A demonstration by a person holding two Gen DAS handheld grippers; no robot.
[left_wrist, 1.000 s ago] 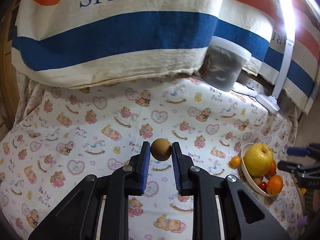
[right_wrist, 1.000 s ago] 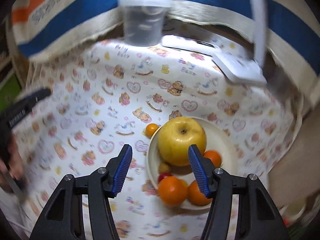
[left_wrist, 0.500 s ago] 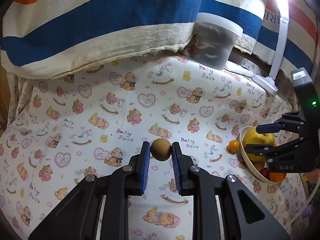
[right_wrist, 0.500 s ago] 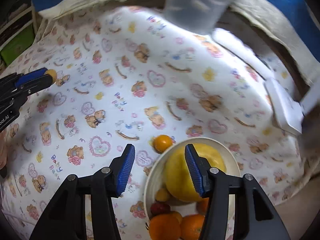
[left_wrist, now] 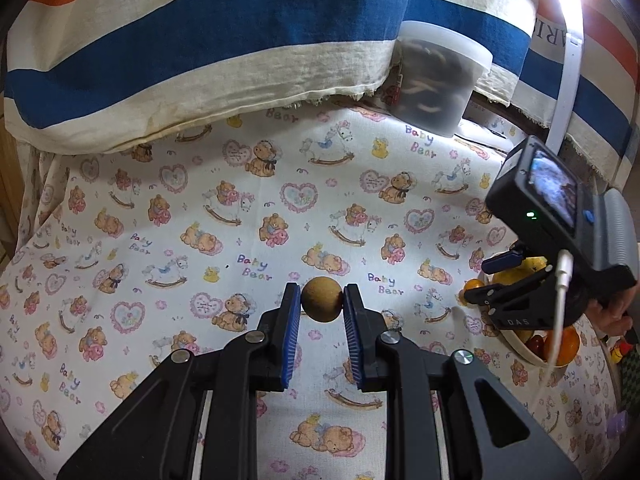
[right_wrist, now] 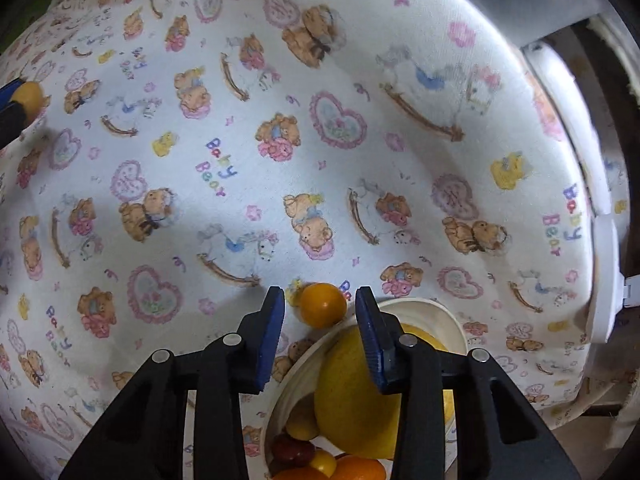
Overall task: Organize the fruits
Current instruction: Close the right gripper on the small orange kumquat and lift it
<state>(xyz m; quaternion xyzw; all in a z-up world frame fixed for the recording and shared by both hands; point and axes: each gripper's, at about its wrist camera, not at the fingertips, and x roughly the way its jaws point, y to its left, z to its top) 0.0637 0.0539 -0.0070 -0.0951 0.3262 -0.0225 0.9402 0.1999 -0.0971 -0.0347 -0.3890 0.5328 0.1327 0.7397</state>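
Note:
My left gripper (left_wrist: 322, 300) is shut on a small round brown fruit (left_wrist: 321, 299) and holds it above the teddy-bear tablecloth. My right gripper (right_wrist: 320, 308) is open, its fingertips on either side of a small orange fruit (right_wrist: 322, 305) that lies on the cloth just outside the white bowl (right_wrist: 424, 307). The bowl holds a large yellow apple (right_wrist: 352, 392), oranges and small red and yellow fruits. In the left wrist view the right gripper (left_wrist: 486, 282) sits at the right over the bowl (left_wrist: 516, 346). The left gripper's brown fruit shows at the far left of the right wrist view (right_wrist: 28, 98).
A lidded plastic tub (left_wrist: 434, 80) stands at the back of the table, under a striped blue, cream and orange cloth (left_wrist: 200, 32). A white lamp arm (left_wrist: 568, 52) and its base (right_wrist: 604, 272) stand at the back right. The table edge drops off to the right of the bowl.
My right gripper has come down and forward from over the apple, so the small orange fruit outside the bowl now lies between its fingers. My left gripper has dropped closer to the cloth, still holding the brown fruit.

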